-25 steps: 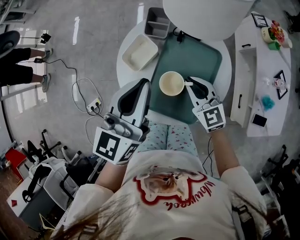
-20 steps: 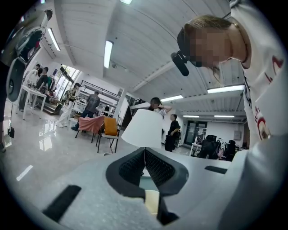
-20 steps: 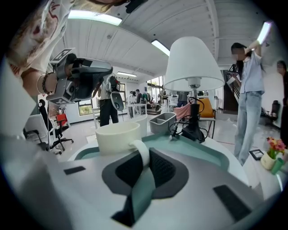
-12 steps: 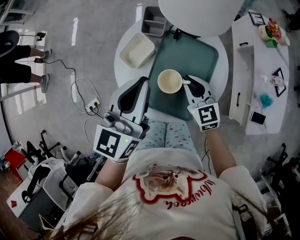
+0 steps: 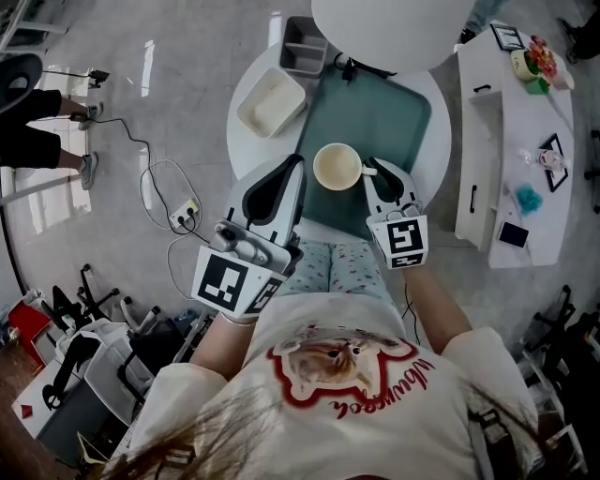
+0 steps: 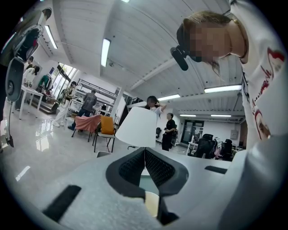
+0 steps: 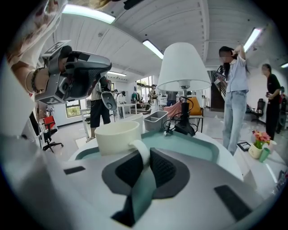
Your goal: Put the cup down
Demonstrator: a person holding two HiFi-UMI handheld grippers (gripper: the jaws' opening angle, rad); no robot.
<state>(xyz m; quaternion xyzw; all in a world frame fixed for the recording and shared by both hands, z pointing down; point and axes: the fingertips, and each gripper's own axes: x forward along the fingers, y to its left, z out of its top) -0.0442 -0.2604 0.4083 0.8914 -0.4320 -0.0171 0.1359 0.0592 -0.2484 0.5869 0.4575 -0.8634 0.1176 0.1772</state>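
Observation:
A cream cup (image 5: 337, 167) sits over the near part of the green tray (image 5: 384, 103) on a round white table (image 5: 242, 142). My right gripper (image 5: 370, 170) is shut on the cup's handle from the right. In the right gripper view the handle runs between the pads and the cup (image 7: 118, 134) stands upright, its base close to the tray (image 7: 193, 143); whether it touches is unclear. My left gripper (image 5: 292, 165) hovers left of the cup, shut and empty. In the left gripper view (image 6: 145, 155) the jaws meet and the cup (image 6: 151, 203) peeks out below.
A white rectangular dish (image 5: 271, 101) and a grey divided bin (image 5: 307, 45) stand at the table's far left. A lamp with a white shade (image 5: 394, 28) rises behind the tray. A white cabinet (image 5: 511, 141) stands to the right. Cables (image 5: 173, 202) lie on the floor.
The right gripper has kept its hold on the cup's handle and barely shifted over the tray. The left gripper has stayed shut beside it.

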